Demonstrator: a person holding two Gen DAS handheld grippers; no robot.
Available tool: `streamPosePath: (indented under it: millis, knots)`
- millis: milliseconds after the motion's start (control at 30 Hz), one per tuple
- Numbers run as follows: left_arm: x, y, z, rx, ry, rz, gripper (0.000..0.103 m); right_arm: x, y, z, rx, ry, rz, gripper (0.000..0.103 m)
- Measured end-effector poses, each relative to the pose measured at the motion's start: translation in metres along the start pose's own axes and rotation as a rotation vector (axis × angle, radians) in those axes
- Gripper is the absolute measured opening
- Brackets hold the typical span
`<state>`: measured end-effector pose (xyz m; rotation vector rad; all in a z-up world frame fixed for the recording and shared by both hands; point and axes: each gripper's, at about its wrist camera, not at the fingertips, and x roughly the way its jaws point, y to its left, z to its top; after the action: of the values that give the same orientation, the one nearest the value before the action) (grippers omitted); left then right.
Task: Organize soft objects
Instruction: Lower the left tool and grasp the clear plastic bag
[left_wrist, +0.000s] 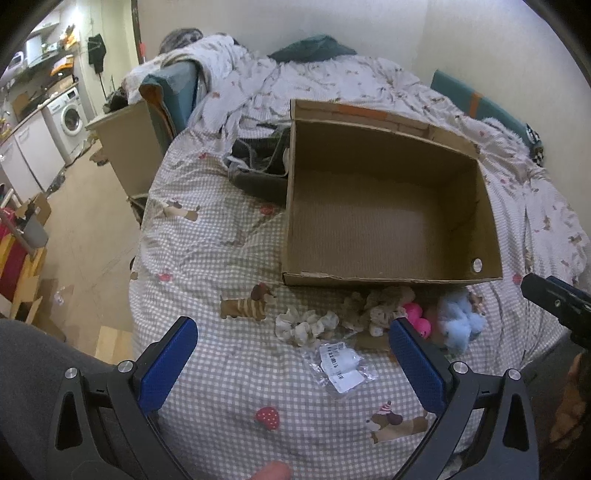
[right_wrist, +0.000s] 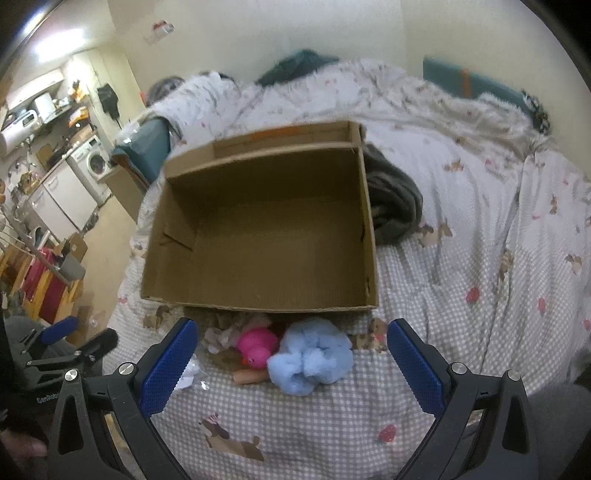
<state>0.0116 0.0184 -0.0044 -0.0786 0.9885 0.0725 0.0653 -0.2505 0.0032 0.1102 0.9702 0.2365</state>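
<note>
Soft toys (right_wrist: 303, 354) before box (right_wrist: 258, 302), on bed (right_wrist: 461, 332).

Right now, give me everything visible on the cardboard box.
The cardboard box is an open-topped, plain brown corrugated carton, empty inside, sitting upright on the checked bedspread. Its far wall is doubled with an orange strip along it, one side wall has a small round hole, and the near rim looks slightly torn. A dark grey garment lies against one side. The soft toys, including the light blue plush and pink duck, lie just outside its near wall.
</note>
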Motion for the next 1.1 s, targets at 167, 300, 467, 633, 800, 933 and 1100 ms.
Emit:
streamPosePath:
  millis: [167,300,467,633,800,933,1100]
  knots:
    - [0.02,0.002,0.014,0.003,0.102,0.017,0.103,0.028,-0.019,0.009,0.015,0.111,-0.036,0.103]
    - [0.04,0.013,0.026,-0.04,0.184,-0.014,0.102,0.043,-0.039,0.001,0.071,0.118,-0.055,0.103]
    - [0.078,0.033,0.027,-0.176,0.326,-0.076,0.082,0.048,-0.049,-0.002,0.153,0.113,-0.022,0.103]
    - [0.107,0.022,0.006,-0.216,0.457,-0.15,0.06,0.047,-0.046,-0.004,0.127,0.098,-0.047,0.103]
    - [0.12,0.001,-0.003,-0.21,0.503,-0.234,0.06,0.053,-0.041,-0.005,0.108,0.114,-0.05,0.103]
    - [0.134,-0.008,-0.009,-0.207,0.547,-0.231,0.06,0.059,-0.035,-0.005,0.078,0.129,-0.059,0.103]
    - [0.139,-0.023,-0.014,-0.14,0.563,-0.206,0.06,0.058,-0.032,-0.006,0.058,0.129,-0.064,0.103]
